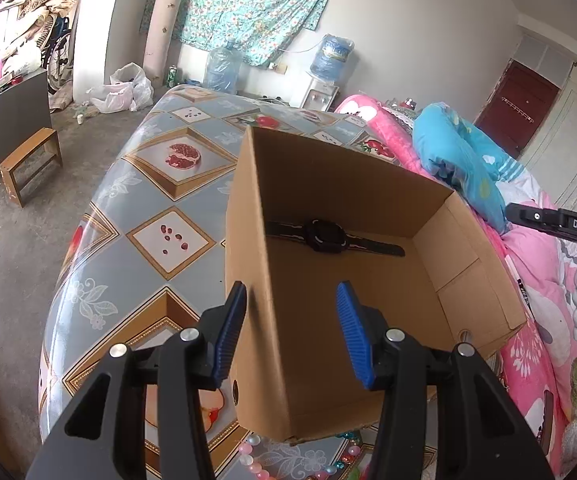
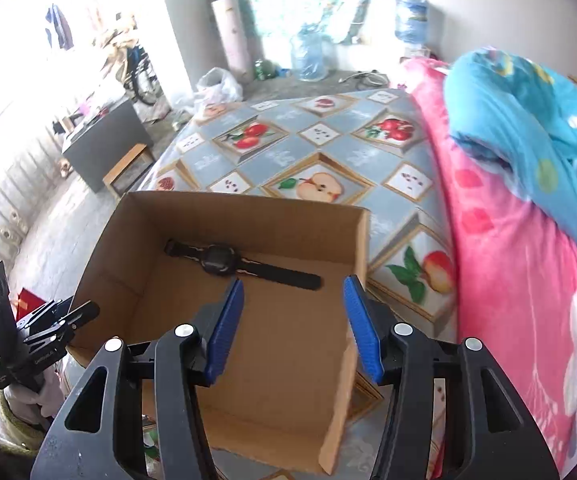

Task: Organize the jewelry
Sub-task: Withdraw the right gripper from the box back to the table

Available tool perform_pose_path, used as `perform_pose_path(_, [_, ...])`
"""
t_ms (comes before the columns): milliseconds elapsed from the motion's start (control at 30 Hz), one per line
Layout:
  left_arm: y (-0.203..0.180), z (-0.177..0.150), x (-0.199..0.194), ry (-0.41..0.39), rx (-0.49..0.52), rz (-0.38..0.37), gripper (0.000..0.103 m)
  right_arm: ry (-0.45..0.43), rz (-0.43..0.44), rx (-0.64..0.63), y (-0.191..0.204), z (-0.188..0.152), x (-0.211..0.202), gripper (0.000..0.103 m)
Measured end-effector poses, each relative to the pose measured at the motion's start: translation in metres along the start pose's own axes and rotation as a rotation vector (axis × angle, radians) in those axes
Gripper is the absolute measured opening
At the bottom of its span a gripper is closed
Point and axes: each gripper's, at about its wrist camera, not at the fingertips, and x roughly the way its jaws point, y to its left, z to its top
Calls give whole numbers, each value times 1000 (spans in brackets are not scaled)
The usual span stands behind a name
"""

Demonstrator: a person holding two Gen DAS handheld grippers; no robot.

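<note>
1 black watch (image 1: 325, 237) is already laid flat on the floor of the open cardboard box (image 1: 468, 264), while bead bracelets (image 1: 254, 462) are left on the tabletop (image 1: 160, 240) just beside the box's near corner. The left claw (image 1: 291, 334) and right claw (image 2: 293, 326) are both held wide and empty above the box. The tabletop is covered in a fruit-print cloth, flanked by pink bedding (image 2: 500, 280) in a cluttered room.

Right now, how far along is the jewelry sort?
Done: the black watch lies flat inside the cardboard box. In hand: nothing; left gripper and right gripper are both open and empty. Left: bead bracelets lie on the tablecloth outside the box.
</note>
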Motion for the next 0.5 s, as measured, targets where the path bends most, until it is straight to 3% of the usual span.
perform_pose_path(200, [1, -3, 1, 7, -22, 10, 46, 11, 9, 177, -30, -40, -2, 51])
perform_pose_path(333, [-2, -5, 3, 6, -42, 26, 46, 73, 49, 251, -29, -61, 37, 51])
perform_pose_path(400, [-3, -5, 2, 3, -54, 36, 46, 101, 76, 268, -29, -70, 51, 44])
perform_pose_path(467, [-5, -6, 2, -2, -59, 45, 46, 118, 111, 277, -26, -73, 57, 26])
perform_pose_path(500, [-7, -5, 2, -3, -59, 53, 46, 120, 118, 280, -24, -75, 58, 26])
